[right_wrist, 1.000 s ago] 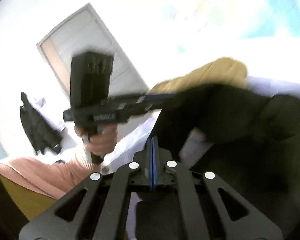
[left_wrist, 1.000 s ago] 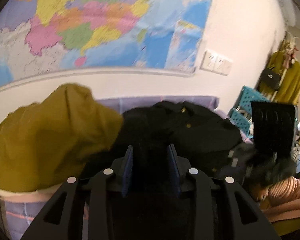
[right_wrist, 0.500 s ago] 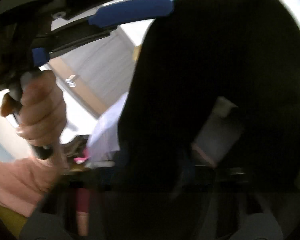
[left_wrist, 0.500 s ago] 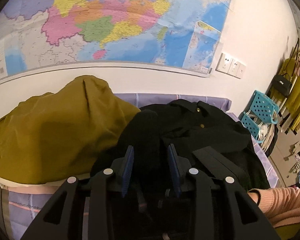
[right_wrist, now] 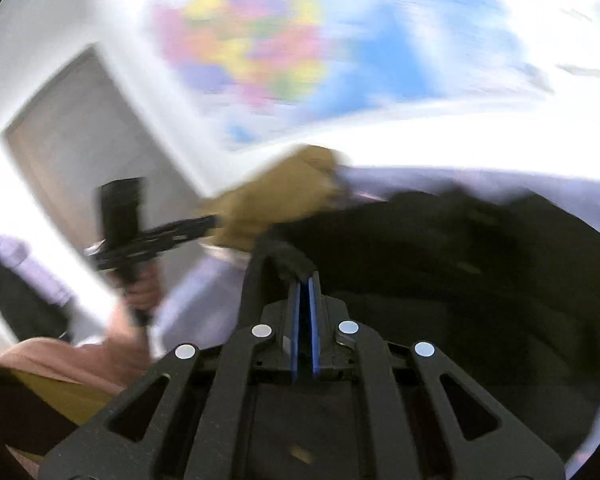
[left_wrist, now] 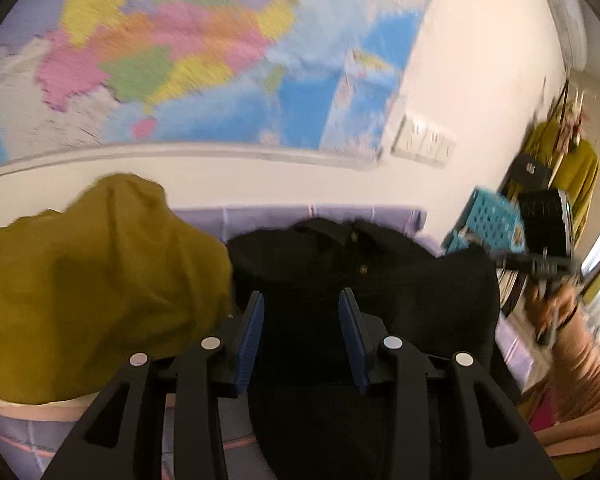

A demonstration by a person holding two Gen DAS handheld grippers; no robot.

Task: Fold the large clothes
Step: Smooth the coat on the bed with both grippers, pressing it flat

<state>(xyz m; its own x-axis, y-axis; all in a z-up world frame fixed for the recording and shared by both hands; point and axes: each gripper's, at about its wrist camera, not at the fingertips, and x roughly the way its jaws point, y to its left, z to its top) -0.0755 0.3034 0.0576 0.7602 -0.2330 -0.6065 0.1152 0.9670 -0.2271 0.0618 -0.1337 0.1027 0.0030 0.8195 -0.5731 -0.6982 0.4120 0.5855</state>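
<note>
A bed with a lilac checked sheet runs along the map-covered wall. A black buttoned garment lies across its middle, collar toward the wall edge, long axis toward the near edge. A mustard garment is heaped beside it at the left end. A turquoise perforated basket stands past the right end, contents unclear. The left gripper has just been opening, its jaws apart with dark cloth between them, grip unclear. The right gripper pinches a black fold.

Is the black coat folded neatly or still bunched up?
Bunched up: the black coat lies in a rumpled heap beside the mustard garment, no flat folds showing.
</note>
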